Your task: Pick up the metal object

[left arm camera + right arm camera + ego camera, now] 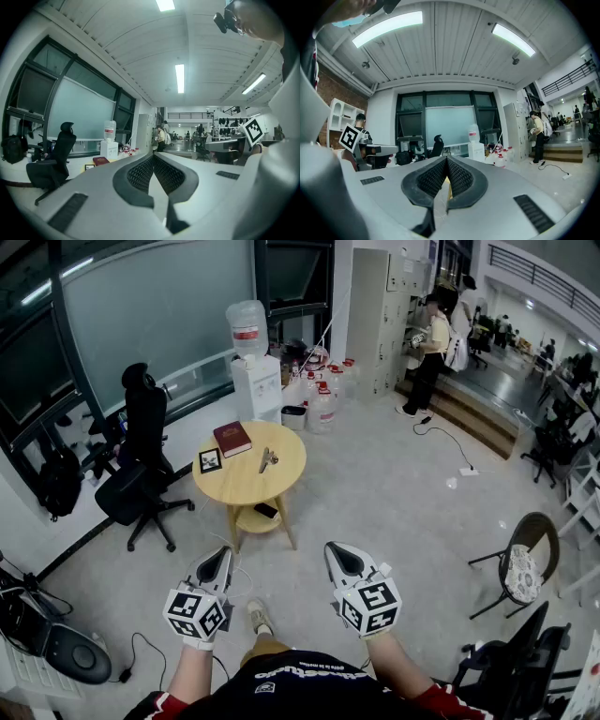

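Well ahead of left gripper [222, 557] and right gripper [335, 551], metal object [267, 460] laid on round table [234, 489], both grippers held side by side, jaws pressed together, nothing gripped.

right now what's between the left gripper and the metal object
Head view: grey floor, then the round table's near rim and lower shelf, lie between the left gripper and the metal object.

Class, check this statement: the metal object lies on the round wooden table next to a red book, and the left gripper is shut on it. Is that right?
Not quite. The left gripper is shut but holds nothing, and it is well short of the table. The metal object lies on the table beside the red book, as the head view shows.
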`<act>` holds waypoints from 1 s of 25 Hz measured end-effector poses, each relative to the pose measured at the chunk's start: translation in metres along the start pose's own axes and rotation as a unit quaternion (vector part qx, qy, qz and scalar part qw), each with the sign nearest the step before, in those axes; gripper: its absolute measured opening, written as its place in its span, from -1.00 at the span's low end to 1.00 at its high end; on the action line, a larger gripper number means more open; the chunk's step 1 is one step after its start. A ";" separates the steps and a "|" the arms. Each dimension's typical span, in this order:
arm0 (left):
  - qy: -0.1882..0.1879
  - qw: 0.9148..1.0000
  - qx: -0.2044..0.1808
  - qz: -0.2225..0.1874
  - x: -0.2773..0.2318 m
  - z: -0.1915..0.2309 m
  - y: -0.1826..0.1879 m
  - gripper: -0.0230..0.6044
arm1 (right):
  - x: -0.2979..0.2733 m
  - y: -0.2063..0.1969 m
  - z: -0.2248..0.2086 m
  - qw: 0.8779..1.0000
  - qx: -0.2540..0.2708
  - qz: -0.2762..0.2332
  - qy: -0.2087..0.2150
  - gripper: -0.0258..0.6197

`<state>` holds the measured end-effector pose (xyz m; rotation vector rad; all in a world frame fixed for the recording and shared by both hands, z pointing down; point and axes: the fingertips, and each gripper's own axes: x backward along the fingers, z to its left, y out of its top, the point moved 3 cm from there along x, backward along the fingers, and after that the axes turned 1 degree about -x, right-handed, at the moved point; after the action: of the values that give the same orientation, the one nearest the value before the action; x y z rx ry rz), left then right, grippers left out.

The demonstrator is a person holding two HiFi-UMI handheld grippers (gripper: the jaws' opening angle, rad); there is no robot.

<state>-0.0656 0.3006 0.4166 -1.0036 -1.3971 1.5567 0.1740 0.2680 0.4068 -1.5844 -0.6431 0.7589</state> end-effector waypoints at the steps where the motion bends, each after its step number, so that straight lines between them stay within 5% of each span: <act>1: 0.000 1.000 -0.001 0.000 -0.001 -0.002 0.000 -0.87 | 0.002 -0.001 -0.001 1.000 -0.003 0.001 0.001 -0.83; 25: -0.023 1.000 -0.014 0.004 -0.013 -0.024 0.011 -0.87 | 0.016 0.004 -0.009 1.000 -0.015 -0.006 -0.001 -0.83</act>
<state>-0.0392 0.2966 0.4040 -0.9978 -1.4517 1.5790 0.1909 0.2745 0.4020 -1.6066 -0.6681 0.7461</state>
